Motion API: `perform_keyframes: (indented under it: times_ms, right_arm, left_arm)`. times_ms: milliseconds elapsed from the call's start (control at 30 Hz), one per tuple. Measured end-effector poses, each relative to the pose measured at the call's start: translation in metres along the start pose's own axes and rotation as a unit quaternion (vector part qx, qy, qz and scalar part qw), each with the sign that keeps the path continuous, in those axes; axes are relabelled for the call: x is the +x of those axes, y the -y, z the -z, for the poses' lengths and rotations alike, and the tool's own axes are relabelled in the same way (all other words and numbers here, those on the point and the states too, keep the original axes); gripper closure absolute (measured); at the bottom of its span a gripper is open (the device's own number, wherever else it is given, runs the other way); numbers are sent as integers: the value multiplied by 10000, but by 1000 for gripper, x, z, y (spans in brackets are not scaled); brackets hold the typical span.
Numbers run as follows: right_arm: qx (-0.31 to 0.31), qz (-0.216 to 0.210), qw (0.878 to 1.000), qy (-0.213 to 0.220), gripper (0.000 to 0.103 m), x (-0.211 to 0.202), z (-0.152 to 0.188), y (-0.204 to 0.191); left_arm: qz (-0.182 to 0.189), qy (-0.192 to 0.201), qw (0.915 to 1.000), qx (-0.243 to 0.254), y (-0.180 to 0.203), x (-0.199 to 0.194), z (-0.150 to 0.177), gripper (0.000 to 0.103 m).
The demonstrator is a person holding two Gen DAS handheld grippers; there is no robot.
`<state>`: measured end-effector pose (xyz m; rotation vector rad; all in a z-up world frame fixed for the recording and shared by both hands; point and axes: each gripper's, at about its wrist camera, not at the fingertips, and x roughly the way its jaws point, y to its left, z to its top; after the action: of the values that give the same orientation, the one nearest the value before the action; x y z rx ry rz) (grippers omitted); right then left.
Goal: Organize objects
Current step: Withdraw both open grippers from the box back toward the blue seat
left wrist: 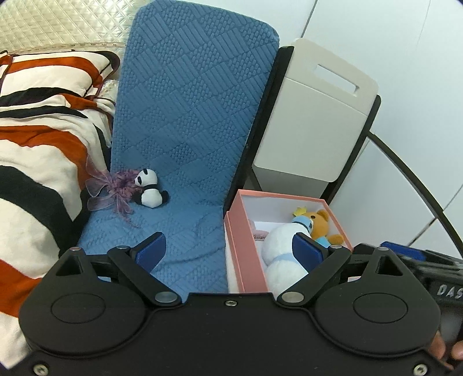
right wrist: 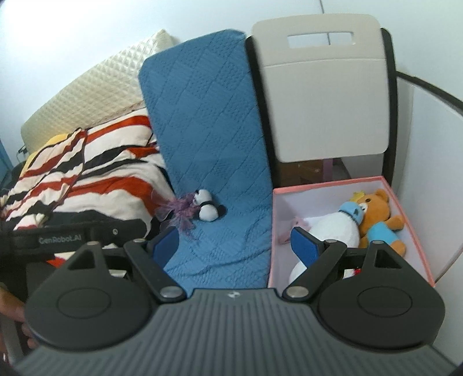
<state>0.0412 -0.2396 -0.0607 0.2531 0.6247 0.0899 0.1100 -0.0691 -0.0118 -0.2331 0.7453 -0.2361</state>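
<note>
A small panda plush point(left wrist: 149, 189) point(right wrist: 207, 209) lies on a blue quilted chair cover point(left wrist: 188, 115) point(right wrist: 208, 130), next to a purple ribbon flower point(left wrist: 111, 191) point(right wrist: 179, 212). A pink open box point(left wrist: 246, 245) point(right wrist: 327, 185) stands to the right and holds a white snowman plush point(left wrist: 279, 245) point(right wrist: 332, 228) and an orange teddy bear point(left wrist: 321, 224) point(right wrist: 379, 217). My left gripper point(left wrist: 230, 251) is open and empty, above the front of the blue cover. My right gripper point(right wrist: 235, 245) is open and empty, between the blue cover and the box.
A striped orange, black and white blanket point(left wrist: 37, 144) point(right wrist: 101, 173) lies on the left. A beige chair back point(left wrist: 315, 115) point(right wrist: 324, 95) stands behind the box. A quilted cream headboard point(left wrist: 58, 23) point(right wrist: 95, 95) is at the back left. A white wall point(left wrist: 405, 43) is on the right.
</note>
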Motion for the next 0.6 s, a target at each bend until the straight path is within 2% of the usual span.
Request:
perform_keyframes:
  times_ms: [133,233,300,433,600]
  right_arm:
    - [-44,-146,9998,-125,17,7,14,-18]
    - [-51,-195,9998,-96,16,8,21,-29]
    - [-90,-168,9998,-106,1,10,25,-33]
    - [-153,-209,9996,-80,0,13,30,-39]
    - [-124,-261,9995,-91,0,23,39,-40]
  left_arm:
    - [-12,-15,10000,28,-12,-13,6,5]
    - [-133,115,9998,-4,-22,-23,9,0]
    - [-136,142,9998,-66,-28,-27,10,0]
    - [-191,291,9992,-209,-41,-36,13,0]
    - [-294,448,9985,-103,-50,-40,20,0]
